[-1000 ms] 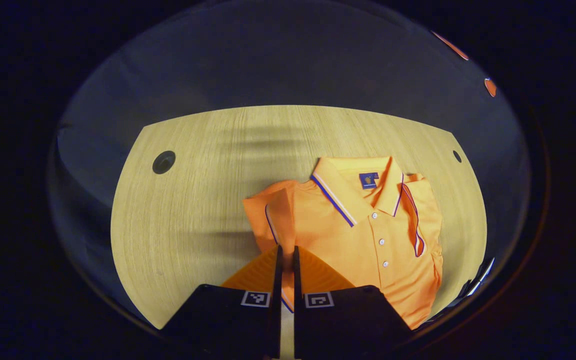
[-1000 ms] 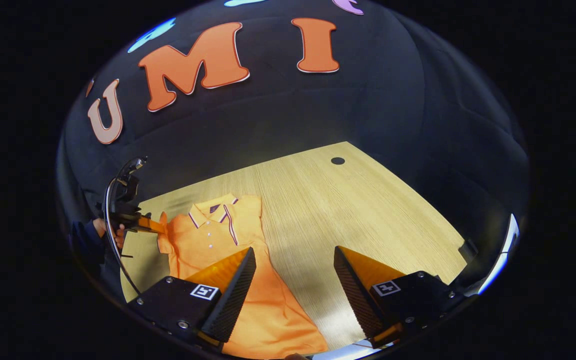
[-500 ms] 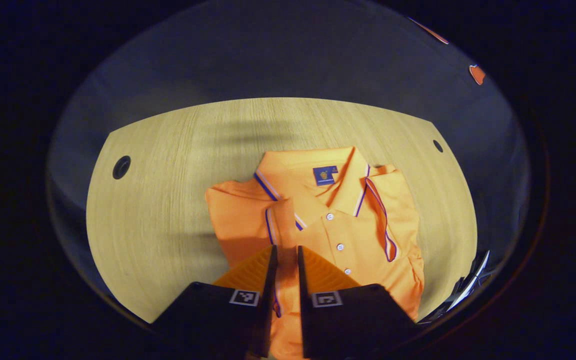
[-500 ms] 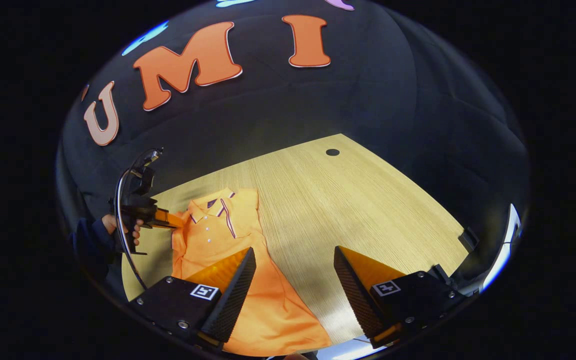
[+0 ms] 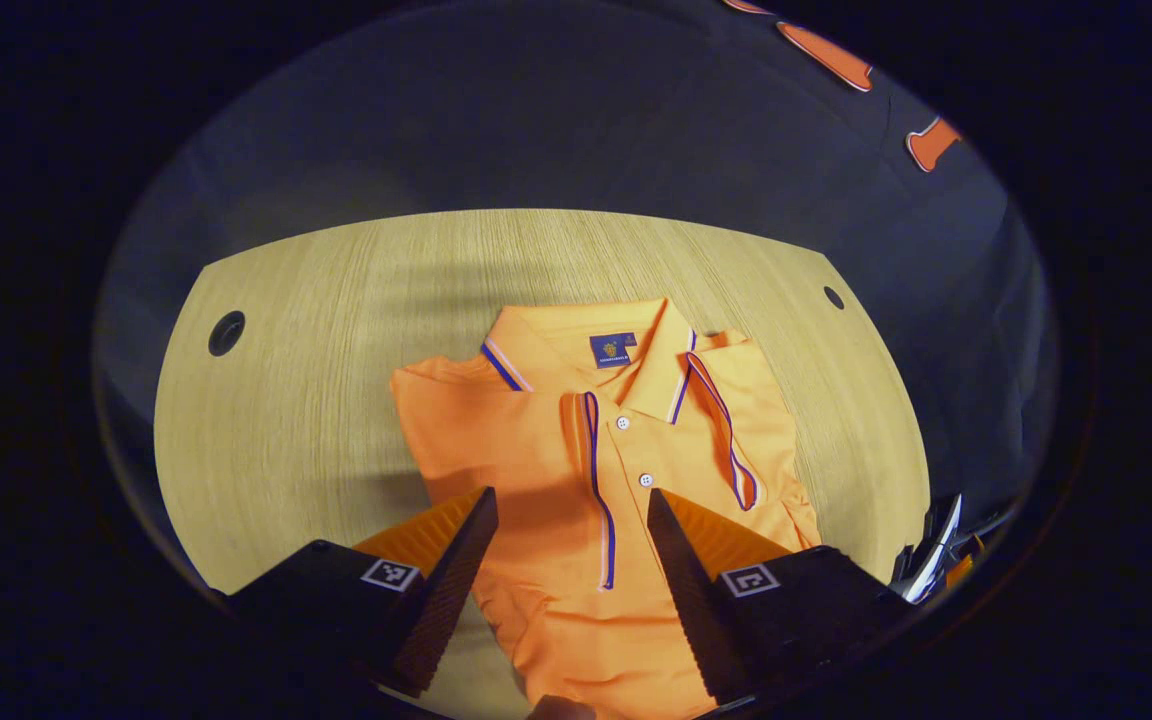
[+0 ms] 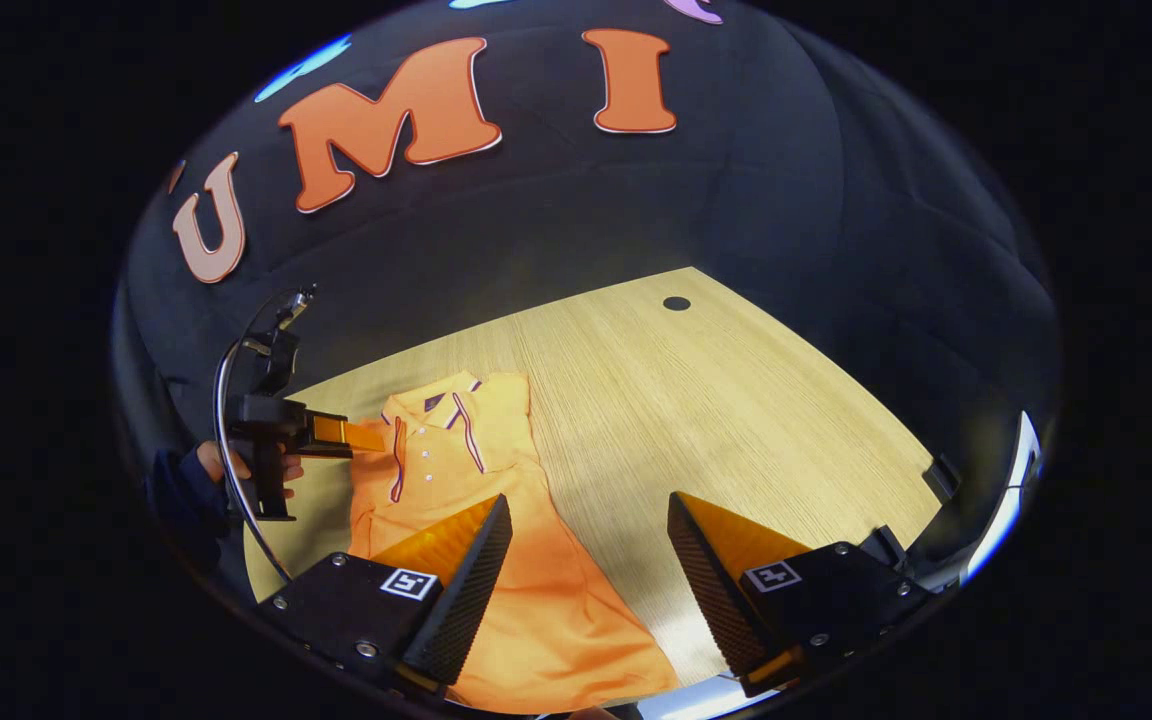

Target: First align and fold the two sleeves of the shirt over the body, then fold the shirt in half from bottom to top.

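On the left, the left gripper [image 5: 571, 520] hangs over the shirt [image 5: 596, 470] with its jaws spread wide and nothing between them; the cloth lies flat beneath the gap, and whether the fingers touch it I cannot tell. Seen from the right gripper view, that same gripper [image 6: 361, 436] is held by a hand [image 6: 221, 468] in a dark sleeve at the left edge of the table [image 6: 736, 400], its fingers reaching over the shirt's shoulder. The orange shirt [image 6: 476, 520] lies face up, collar [image 5: 586, 345] toward the far edge, buttons showing down the placket. Both sleeves are turned in over the body: the left sleeve [image 5: 506, 440] lies flat with its striped cuff running down beside the buttons, and the right sleeve [image 5: 736, 430] is folded in along the other side, its striped edge curving downward. The body runs on unfolded toward the near edge. Farther right, the right gripper [image 6: 588, 545] is also wide open and holds nothing; its one finger sits above the shirt's lower part and the other above bare wood. A small round hole [image 6: 676, 303] marks the table near its far right corner, and another hole [image 5: 226, 332] sits near the far left one.
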Available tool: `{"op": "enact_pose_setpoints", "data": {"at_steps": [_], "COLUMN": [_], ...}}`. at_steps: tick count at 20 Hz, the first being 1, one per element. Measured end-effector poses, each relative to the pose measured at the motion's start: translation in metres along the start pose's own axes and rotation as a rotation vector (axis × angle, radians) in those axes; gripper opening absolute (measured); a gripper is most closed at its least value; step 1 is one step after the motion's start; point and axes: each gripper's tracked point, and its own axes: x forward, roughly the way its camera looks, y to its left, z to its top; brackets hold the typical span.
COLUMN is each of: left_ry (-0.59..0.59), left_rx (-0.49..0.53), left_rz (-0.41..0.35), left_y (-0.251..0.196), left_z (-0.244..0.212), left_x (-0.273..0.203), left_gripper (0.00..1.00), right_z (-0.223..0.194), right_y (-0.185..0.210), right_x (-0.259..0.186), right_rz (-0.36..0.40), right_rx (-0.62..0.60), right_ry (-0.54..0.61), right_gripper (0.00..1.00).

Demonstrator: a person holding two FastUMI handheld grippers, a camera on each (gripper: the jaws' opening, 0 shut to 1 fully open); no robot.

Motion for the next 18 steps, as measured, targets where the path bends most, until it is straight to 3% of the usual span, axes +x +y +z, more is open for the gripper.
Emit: {"op": "enact_pose_setpoints", "data": {"at_steps": [4,9,18], "left_ry": [-0.097,-0.193,-0.244], "left_rx": [0.021,-0.046,-0.130], "left_rz": [0.017,0.055,0.146], "left_y": [-0.001,-0.006,-0.018], "left_z": [0.001,-0.011,-0.094], "left_x": [-0.037,-0.095,-0.162], "left_gripper": [0.96,0.96,0.96], "right_z": [-0.004,-0.003,-0.026], "right_y": [0.015,0.030,0.017], "right_x": [-0.002,-0.007,-0.012], "right_rz": [0.031,0.145,0.294], "right_rx": [-0.031,-0.119,-0.256], "right_ry": [-0.002,-0.002,0.056], "right_gripper": [0.96,0.96,0.96]}}
